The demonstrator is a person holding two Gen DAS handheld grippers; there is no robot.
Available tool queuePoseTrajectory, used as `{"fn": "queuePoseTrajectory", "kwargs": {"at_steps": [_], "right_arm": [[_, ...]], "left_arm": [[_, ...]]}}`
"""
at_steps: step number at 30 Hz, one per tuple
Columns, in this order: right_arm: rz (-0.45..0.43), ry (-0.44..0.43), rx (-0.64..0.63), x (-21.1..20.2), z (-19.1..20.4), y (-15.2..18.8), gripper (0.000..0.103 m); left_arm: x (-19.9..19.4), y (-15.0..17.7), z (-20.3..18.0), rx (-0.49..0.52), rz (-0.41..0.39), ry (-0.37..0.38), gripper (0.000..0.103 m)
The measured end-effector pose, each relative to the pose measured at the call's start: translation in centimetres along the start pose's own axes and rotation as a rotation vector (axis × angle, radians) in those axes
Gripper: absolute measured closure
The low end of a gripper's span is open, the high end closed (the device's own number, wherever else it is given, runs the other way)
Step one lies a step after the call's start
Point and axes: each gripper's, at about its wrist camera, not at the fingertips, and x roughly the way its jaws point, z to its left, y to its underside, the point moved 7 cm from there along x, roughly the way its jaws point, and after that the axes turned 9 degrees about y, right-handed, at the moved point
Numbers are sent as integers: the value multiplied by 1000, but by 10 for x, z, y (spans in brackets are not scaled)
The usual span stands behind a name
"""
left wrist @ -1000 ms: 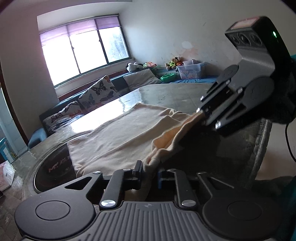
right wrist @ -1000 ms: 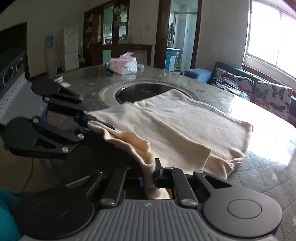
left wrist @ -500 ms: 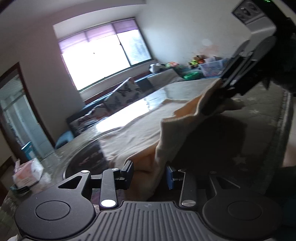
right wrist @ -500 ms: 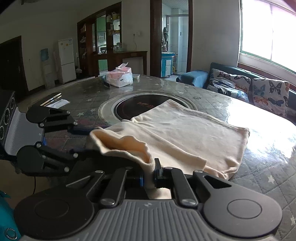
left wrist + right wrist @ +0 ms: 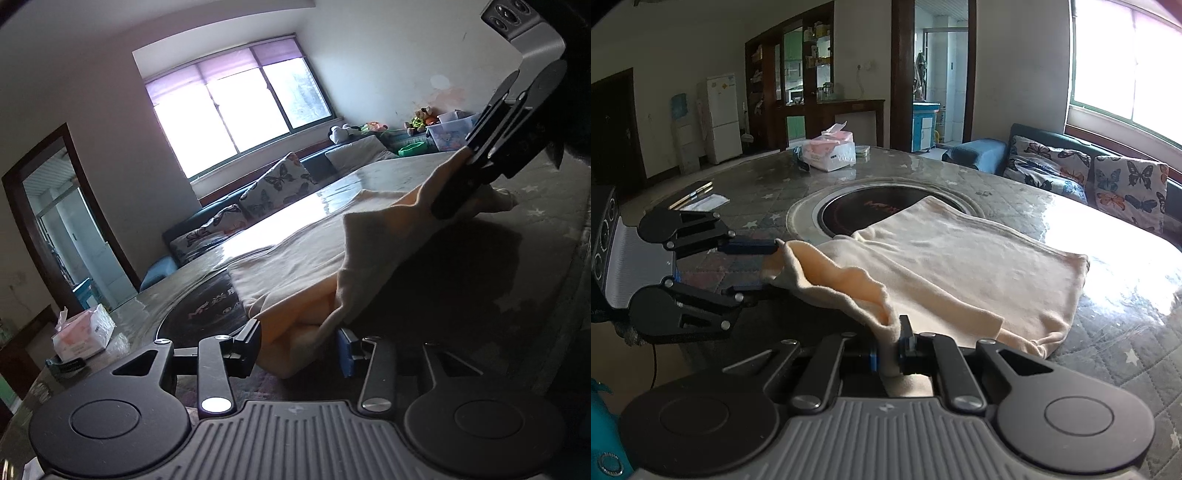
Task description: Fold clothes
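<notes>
A cream garment (image 5: 960,266) lies partly folded on the round table, its near edge lifted. My right gripper (image 5: 892,350) is shut on that raised edge, and in the left wrist view it (image 5: 465,177) holds the cloth up at the upper right. My left gripper (image 5: 300,345) has its jaws opening. A fold of the garment (image 5: 295,258) sags between its fingers without being pinched. In the right wrist view the left gripper (image 5: 764,267) stands at the left, fingers apart around the cloth's corner.
The quilted table (image 5: 1108,332) has a round dark hotplate (image 5: 864,210) at its centre, partly under the garment. A tissue pack (image 5: 831,153) sits at the far side and papers (image 5: 698,199) lie at the left. A sofa with butterfly cushions (image 5: 1108,177) stands under the window.
My left gripper's jaws have spread and released the cloth corner they pinched, and its view has swung left and dipped. The right gripper keeps its hold in the same place.
</notes>
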Motion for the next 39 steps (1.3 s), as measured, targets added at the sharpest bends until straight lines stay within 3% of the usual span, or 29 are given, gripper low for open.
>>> {"fn": "queuePoseTrajectory", "kwargs": {"at_steps": [5, 9, 12, 13, 14, 15, 17, 25, 33, 39], "right_arm": [[-2, 1, 0, 1, 1, 0, 94], [-3, 3, -2, 0, 1, 2, 94], [-3, 3, -4, 1, 2, 2, 94], [-5, 5, -6, 1, 2, 2, 94], [-8, 7, -8, 0, 2, 2, 94], [-12, 8, -9, -1, 2, 1, 94], [-19, 9, -10, -2, 3, 1, 95], [-51, -13, -28, -29, 6, -1, 96], [-37, -61, -99, -87, 18, -3, 96], [-51, -43, -123, -88, 6, -28, 96]], "left_arm": [[-2, -2, -1, 32, -9, -42, 55], [0, -1, 2, 52, -14, -64, 47], [4, 0, -1, 79, -8, -44, 47], [6, 1, -3, 94, -5, -32, 54], [7, 1, -5, 107, -2, -22, 75], [9, 1, -6, 114, 1, -11, 85], [9, -1, -6, 101, 0, 15, 92], [-22, -18, -8, 86, -35, 111, 93], [-74, -43, -13, 73, -73, 212, 93], [-44, -67, 13, 48, -76, 188, 93]]}}
